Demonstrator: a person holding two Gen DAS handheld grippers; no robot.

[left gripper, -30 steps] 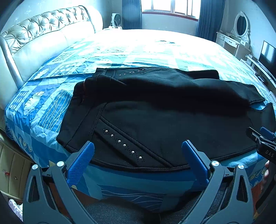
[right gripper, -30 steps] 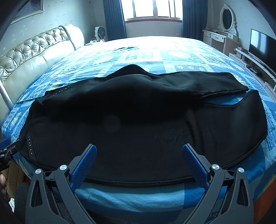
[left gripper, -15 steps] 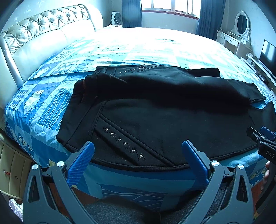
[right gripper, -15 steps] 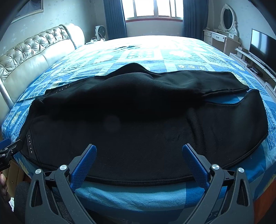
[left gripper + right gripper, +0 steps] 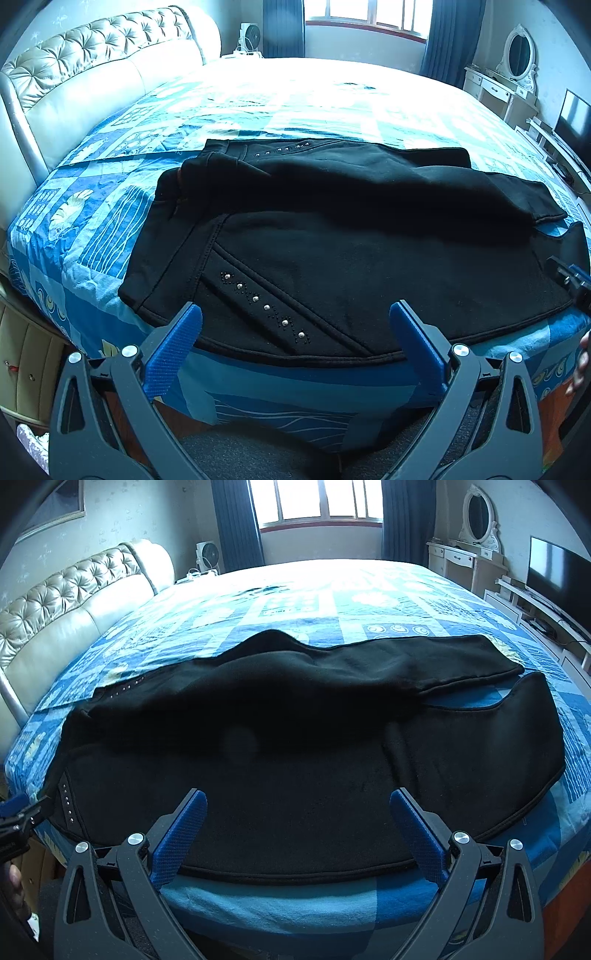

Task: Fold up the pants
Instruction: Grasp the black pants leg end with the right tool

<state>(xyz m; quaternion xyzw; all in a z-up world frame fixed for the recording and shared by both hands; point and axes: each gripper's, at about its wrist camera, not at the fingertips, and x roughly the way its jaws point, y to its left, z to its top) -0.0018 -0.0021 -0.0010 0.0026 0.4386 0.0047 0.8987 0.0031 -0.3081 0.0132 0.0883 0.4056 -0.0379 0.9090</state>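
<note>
The black pants [image 5: 351,251] lie flat across the near part of the bed [image 5: 295,103], on its blue patterned cover, waist end toward 9 o'clock and leg ends toward 3 o'clock, one leg laid partly over the other. A diagonal row of metal studs [image 5: 264,306] marks the near pocket.

The left tongs [image 5: 295,325] are spread wide and hold nothing; their blue tips hang at the pants' near hem, with the studded pocket between them at 12 o'clock. The right tongs [image 5: 297,814] are also spread wide and empty, tips just over the near edge of the leg fabric [image 5: 314,775], the hem ends out at 2 o'clock.

In the left wrist view the right tongs show at 3 o'clock beside the leg end; in the right wrist view the left tongs appear at 9 o'clock by the waist.
</note>
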